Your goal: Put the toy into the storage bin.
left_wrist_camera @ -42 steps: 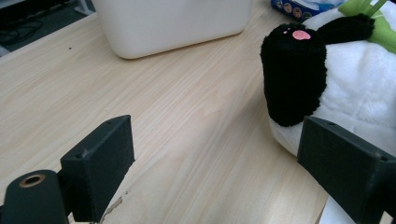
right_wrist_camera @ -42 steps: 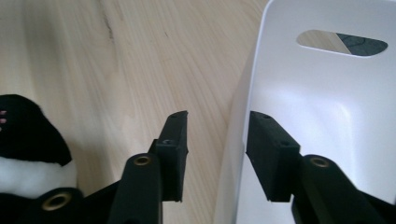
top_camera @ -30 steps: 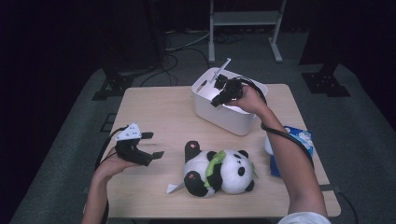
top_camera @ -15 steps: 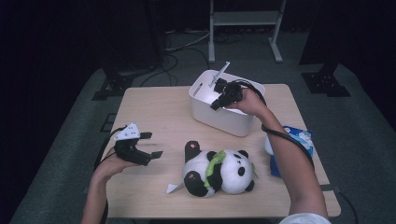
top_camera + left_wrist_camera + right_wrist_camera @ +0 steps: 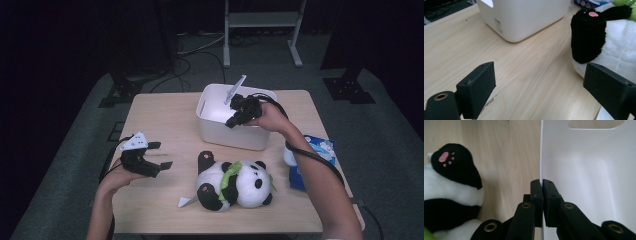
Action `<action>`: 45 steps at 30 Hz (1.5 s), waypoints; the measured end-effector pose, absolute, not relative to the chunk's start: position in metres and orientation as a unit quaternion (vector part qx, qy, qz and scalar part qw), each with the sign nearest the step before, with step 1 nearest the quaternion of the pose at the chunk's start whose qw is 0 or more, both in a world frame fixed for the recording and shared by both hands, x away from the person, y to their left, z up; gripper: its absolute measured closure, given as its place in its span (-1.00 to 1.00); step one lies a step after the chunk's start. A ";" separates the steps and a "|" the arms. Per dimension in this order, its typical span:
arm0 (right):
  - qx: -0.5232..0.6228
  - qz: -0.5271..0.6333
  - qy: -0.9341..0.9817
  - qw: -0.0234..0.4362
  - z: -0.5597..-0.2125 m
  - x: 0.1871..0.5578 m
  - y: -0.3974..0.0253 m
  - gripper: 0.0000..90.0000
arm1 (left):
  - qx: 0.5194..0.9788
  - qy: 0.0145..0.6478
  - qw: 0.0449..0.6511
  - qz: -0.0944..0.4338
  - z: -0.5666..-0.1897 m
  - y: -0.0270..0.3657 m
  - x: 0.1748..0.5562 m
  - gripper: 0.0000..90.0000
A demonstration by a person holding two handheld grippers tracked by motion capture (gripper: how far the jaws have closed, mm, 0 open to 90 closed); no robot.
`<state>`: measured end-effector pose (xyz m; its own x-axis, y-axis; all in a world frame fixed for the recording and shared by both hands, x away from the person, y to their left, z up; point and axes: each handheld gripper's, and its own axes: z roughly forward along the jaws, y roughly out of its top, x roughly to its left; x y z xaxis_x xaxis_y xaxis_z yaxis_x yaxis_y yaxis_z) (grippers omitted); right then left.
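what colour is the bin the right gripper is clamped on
White bin, gripped at its rim by the right gripper; clearest in the right gripper view.

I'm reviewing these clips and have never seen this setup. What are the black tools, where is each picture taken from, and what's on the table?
A person holds a hand-operated two-jaw gripper in each hand. The high view looks down on the wooden table. The other two views come from cameras riding on each gripper. The left gripper hovers open and holds nothing, beside the plush panda. The right gripper is clamped on the rim of the white bin, one jaw inside and one outside. A blue packet lies at the table's right edge.
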<state>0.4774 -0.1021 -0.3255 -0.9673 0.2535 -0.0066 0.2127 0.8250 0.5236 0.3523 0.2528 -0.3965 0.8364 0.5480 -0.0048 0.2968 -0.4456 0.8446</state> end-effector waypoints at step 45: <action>0.089 0.322 0.942 0.029 -0.307 0.419 -0.120 0.48 | 0.845 0.256 0.453 0.125 -0.404 0.253 0.354 -0.79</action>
<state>0.4187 -0.1203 -0.3068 -0.9823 0.1874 0.0023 0.1497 0.7770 0.6115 0.3539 0.2526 -0.4044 0.8382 0.5450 -0.0202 0.3186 -0.4592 0.8293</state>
